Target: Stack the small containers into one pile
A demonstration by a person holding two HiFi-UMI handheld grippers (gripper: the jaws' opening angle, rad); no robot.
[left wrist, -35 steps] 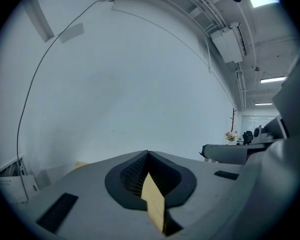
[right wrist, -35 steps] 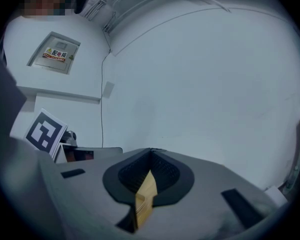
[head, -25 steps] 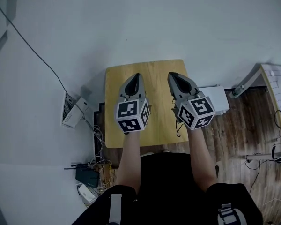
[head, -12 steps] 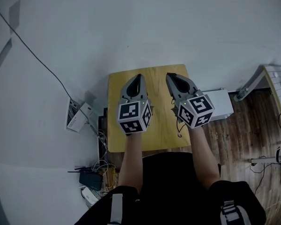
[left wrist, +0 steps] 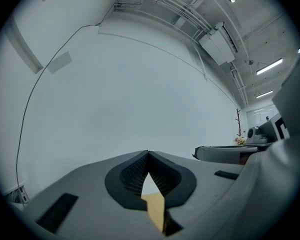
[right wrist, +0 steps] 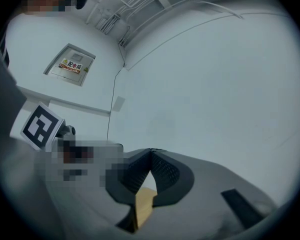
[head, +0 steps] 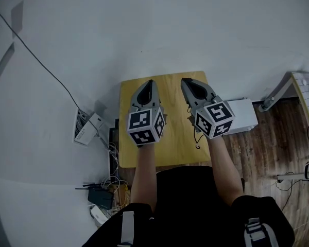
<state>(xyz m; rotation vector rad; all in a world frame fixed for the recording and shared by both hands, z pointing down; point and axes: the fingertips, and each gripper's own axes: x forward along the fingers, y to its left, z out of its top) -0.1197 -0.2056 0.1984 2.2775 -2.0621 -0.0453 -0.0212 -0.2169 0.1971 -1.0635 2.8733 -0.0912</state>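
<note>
Your left tool [left wrist: 148, 153] has its jaws pinched together at the tips with nothing between them, just a sliver of yellow wood showing through the gap behind. Same deal with your right tool [right wrist: 150, 150]: tips touching, empty. Both hang side by side over the little wooden worktop [head: 176, 133], pointing at the white wall [left wrist: 140, 94].

Compared with a second ago, barely anything's different. Your head shifted a touch and the right tool crept slightly toward the left one.

As for the small containers, I can't spot a single one, not on the worktop and not by the white box [head: 245, 115] beside it. So there's no pile to judge and no way to call how far along you are.
</note>
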